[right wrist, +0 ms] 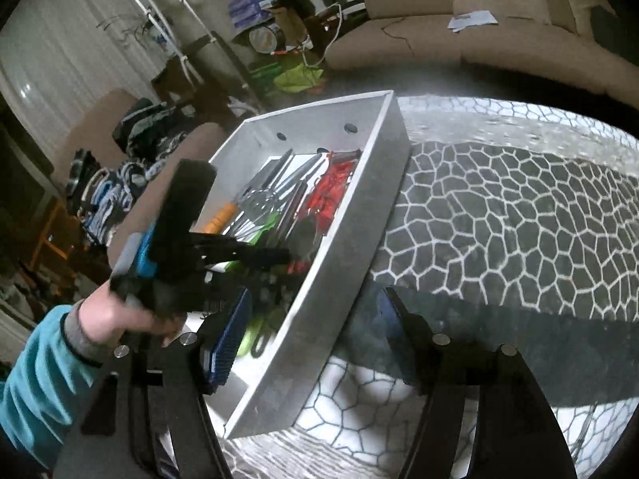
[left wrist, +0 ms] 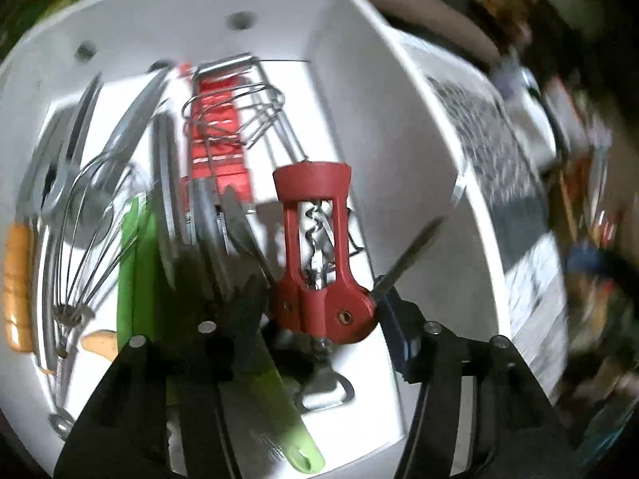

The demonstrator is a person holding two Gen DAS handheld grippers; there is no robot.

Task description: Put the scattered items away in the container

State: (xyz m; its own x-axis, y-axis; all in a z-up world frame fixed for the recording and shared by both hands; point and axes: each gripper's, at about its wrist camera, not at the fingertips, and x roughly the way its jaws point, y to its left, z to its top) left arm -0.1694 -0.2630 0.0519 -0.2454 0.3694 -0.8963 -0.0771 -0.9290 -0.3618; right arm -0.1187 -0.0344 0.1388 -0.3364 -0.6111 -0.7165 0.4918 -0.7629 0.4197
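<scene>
Container | left view: red corkscrew between parted left gripper | right view: right gripper parted, empty

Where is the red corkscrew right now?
In the left wrist view, the red corkscrew lies inside the white container, just beyond the left gripper, beside the green-handled utensil.

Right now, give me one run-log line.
left tool: open over red corkscrew | right tool: open, empty | white tray: holds utensils

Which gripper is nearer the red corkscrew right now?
Left. The left gripper hangs directly over the red corkscrew inside the white tray; the right gripper is outside, above the tray's wall.
</scene>
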